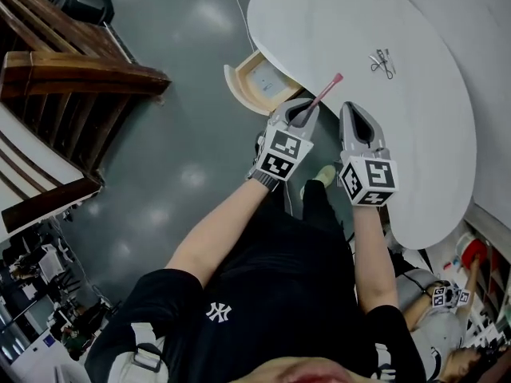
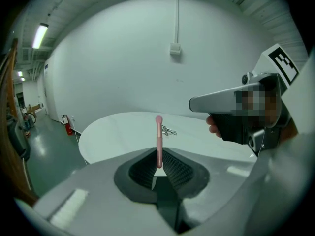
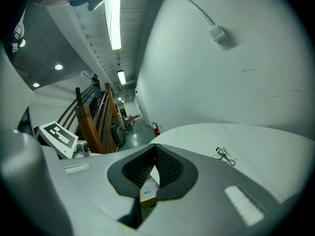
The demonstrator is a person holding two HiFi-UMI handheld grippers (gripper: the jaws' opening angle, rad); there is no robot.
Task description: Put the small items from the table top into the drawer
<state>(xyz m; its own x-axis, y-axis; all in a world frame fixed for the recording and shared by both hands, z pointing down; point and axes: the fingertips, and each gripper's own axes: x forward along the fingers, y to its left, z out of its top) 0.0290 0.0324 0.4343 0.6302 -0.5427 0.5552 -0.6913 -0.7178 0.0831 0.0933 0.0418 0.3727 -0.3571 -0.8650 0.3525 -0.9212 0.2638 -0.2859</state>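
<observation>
Left gripper (image 2: 158,165) is clamped on a pink stick (image 2: 159,136), and the right gripper (image 3: 155,156) is pinching a small tan box (image 3: 149,191), both by the table's (image 1: 415,150) edge. The drawer (image 1: 259,86) sticks out open from under the table, and a little metal tool (image 1: 382,62) sits further in on the table.

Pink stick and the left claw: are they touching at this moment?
Touching. The left gripper view shows the left claw with both pads closed on the lower end of the pink stick, which stands up from between them.

drawer (image 1: 238,90): partly under table top (image 1: 359,22) | metal item (image 1: 382,62): too small to identify
</observation>
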